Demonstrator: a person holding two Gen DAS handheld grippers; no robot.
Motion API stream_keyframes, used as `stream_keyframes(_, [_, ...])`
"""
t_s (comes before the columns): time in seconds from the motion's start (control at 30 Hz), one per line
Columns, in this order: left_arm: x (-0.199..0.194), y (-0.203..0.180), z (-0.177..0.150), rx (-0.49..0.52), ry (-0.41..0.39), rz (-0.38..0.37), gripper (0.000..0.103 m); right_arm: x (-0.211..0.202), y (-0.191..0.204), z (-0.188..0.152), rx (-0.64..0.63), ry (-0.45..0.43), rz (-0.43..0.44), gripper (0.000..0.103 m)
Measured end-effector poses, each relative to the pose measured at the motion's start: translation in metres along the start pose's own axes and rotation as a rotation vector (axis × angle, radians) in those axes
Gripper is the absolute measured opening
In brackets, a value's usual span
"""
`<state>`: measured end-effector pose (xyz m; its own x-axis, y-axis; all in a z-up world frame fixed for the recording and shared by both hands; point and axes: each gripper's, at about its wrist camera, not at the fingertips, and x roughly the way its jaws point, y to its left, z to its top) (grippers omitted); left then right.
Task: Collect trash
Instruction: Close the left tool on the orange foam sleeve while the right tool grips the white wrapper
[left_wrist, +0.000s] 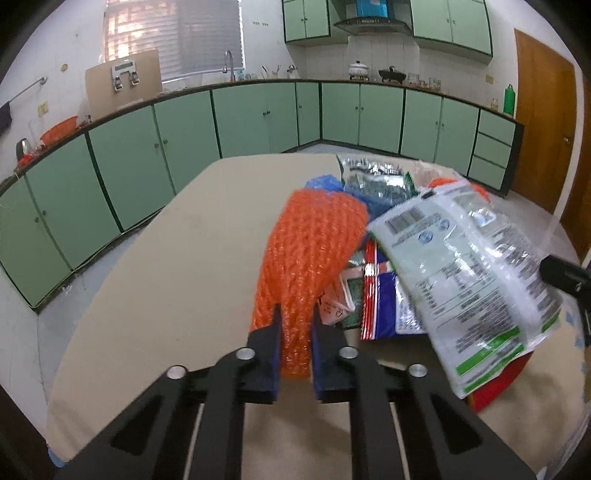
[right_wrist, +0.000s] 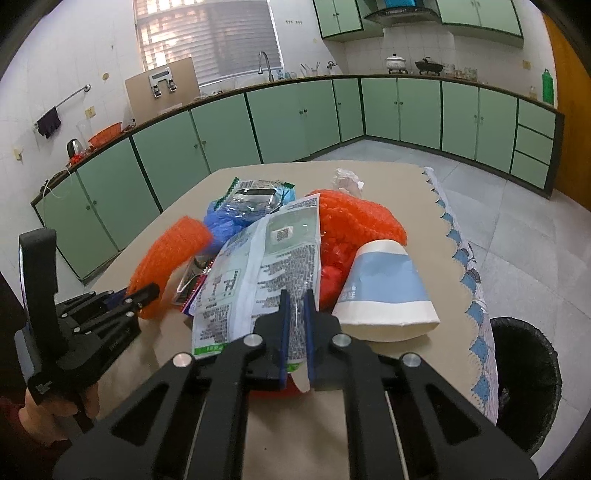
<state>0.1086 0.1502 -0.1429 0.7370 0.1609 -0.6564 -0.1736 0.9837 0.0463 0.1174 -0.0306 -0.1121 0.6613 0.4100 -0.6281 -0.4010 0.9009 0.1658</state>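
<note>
My left gripper (left_wrist: 295, 314) is shut on an orange foam net (left_wrist: 310, 251) and holds it lifted over the beige table (left_wrist: 177, 280); it also shows at the left of the right wrist view (right_wrist: 147, 291) with the net (right_wrist: 166, 254). My right gripper (right_wrist: 296, 299) is shut on a clear and green printed plastic wrapper (right_wrist: 258, 273), which also shows in the left wrist view (left_wrist: 465, 280). Under them lies a trash pile: a blue bag (right_wrist: 225, 218), a silver wrapper (right_wrist: 258, 194), a second orange net (right_wrist: 354, 218), a blue and white paper cup (right_wrist: 384, 291) on its side, and a crumpled tissue (right_wrist: 347, 181).
A black-lined trash bin (right_wrist: 524, 384) stands on the floor beside the table's right edge, below the lace-trimmed tablecloth edge (right_wrist: 469, 277). A red and blue packet (left_wrist: 384, 299) lies under the wrapper. Green cabinets (left_wrist: 258, 114) line the far walls.
</note>
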Motion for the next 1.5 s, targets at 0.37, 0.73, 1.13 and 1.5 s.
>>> stream_keyframes(0.37, [-0.052, 0.003, 0.024, -0.024, -0.084, -0.032, 0.011, -0.033, 0.01, 0.018, -0.021, -0.082, 0.07, 0.0])
stream_keyframes(0.73, [-0.053, 0.002, 0.015, 0.009, -0.047, -0.029, 0.011, -0.019, 0.004, 0.009, 0.024, -0.001, 0.073, 0.028])
stream_keyframes(1.13, [-0.024, 0.0, -0.007, 0.015, 0.034, -0.036, 0.011, 0.012, 0.016, -0.008, 0.019, 0.11, 0.109, 0.028])
stream_keyframes(1.5, [-0.005, -0.004, -0.018, 0.002, 0.079, -0.063, 0.011, 0.012, 0.025, -0.007, 0.002, 0.119, 0.128, 0.026])
